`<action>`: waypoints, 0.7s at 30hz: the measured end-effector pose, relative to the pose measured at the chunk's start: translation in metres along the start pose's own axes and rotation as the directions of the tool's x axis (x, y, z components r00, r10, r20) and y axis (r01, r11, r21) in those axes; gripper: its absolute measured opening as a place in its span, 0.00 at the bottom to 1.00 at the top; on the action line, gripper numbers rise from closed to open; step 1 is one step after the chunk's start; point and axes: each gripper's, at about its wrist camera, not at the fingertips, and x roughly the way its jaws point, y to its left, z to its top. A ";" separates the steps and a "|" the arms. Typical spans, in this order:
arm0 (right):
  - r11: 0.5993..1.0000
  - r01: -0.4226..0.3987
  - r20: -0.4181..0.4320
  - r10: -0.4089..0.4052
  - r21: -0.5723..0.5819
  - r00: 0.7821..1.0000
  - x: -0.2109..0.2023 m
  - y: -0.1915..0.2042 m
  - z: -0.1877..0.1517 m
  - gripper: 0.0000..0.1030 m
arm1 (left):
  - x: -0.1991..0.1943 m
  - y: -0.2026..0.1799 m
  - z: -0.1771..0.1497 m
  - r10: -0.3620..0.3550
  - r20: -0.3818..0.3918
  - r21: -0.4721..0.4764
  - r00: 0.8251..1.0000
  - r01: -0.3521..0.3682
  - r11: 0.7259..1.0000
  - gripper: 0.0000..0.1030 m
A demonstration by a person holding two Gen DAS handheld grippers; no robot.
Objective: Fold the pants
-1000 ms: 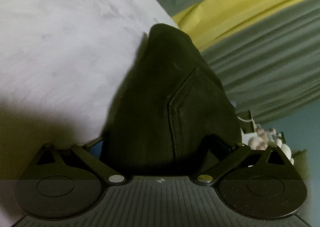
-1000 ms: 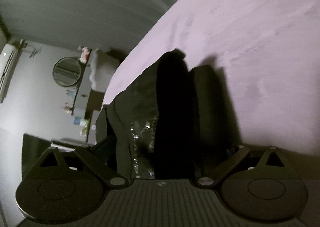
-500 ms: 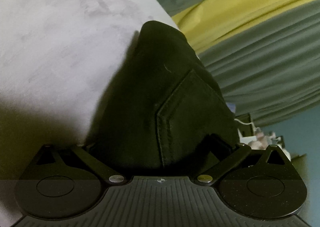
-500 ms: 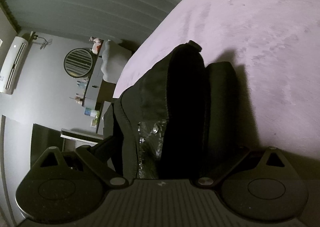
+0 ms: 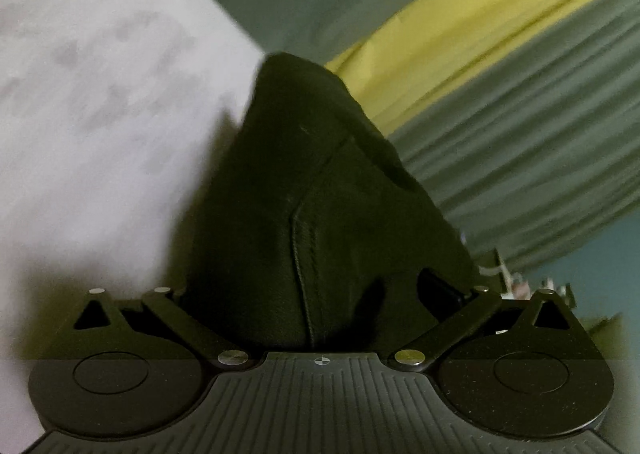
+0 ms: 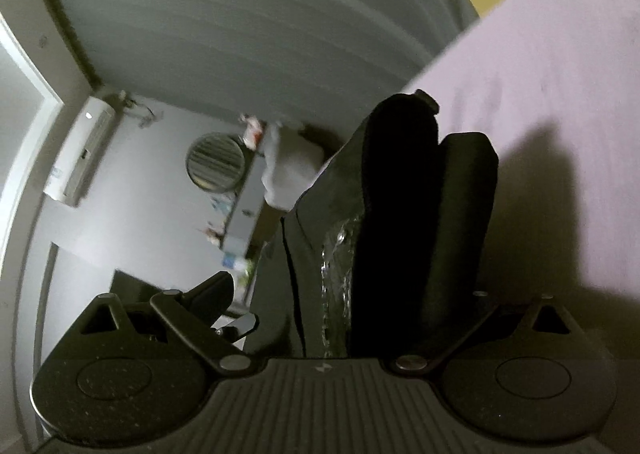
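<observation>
Hidden parts: the fingertips of my left gripper [image 5: 320, 286] and of my right gripper [image 6: 360, 294] are both buried under dark cloth, so I cannot see the pads themselves.
Hard to see: both views are dim and a little blurred; the far end of the pants [image 5: 320, 193] is cut off behind its own bulk, and I cannot tell how much hangs below.
Left gripper: the cloth fills the whole gap between my fingers; I am clamped on the pants there.
Right gripper: also closed on the pants [image 6: 384, 221], several layers bunched between the fingers.
Where the pants are: right in front of each tool, rising from the jaws, lifted off the light bed cover [image 5: 100, 93].
Long axis: in both views the cloth runs straight away from me along the fingers and narrows to a rounded top.
Details: a stitched seam [image 5: 300, 254] runs along that axis in the left view; a shiny patch [image 6: 336, 254] shows in the right view.
Background, left view: a yellow band [image 5: 460, 45] and pleated curtains [image 5: 520, 173].
Background, right view: a round mirror [image 6: 216, 161] and a wall air conditioner [image 6: 80, 149], left of my tool.
</observation>
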 end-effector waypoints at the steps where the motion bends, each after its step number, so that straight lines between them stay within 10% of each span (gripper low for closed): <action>1: 1.000 0.001 0.020 -0.001 -0.005 1.000 -0.001 0.000 0.004 0.96 | 0.005 -0.003 0.003 -0.001 0.008 -0.005 1.000 0.001 1.000 0.99; 5: 0.999 0.050 0.094 -0.048 -0.020 0.994 -0.007 -0.003 0.024 0.96 | 0.031 -0.016 0.009 0.156 0.046 0.010 0.987 -0.156 0.988 0.99; 9: 0.988 0.148 0.089 -0.151 0.035 0.985 -0.011 -0.024 0.047 0.96 | 0.037 -0.015 0.003 0.384 0.137 0.004 0.913 -0.388 0.922 0.99; 14: 0.975 0.162 0.216 -0.193 0.153 0.957 -0.047 -0.040 0.064 0.96 | 0.010 -0.030 -0.001 0.453 0.254 0.037 0.855 -0.476 0.879 0.99; 17: 0.980 0.197 0.333 -0.181 -0.014 0.925 -0.060 -0.009 0.061 0.96 | 0.011 -0.048 0.007 0.414 0.300 0.053 0.859 -0.448 0.892 0.99; 21: 0.987 0.087 0.308 -0.042 -0.132 0.951 -0.049 0.013 0.047 0.96 | 0.043 -0.072 0.014 0.400 0.295 0.102 0.868 -0.445 0.890 0.99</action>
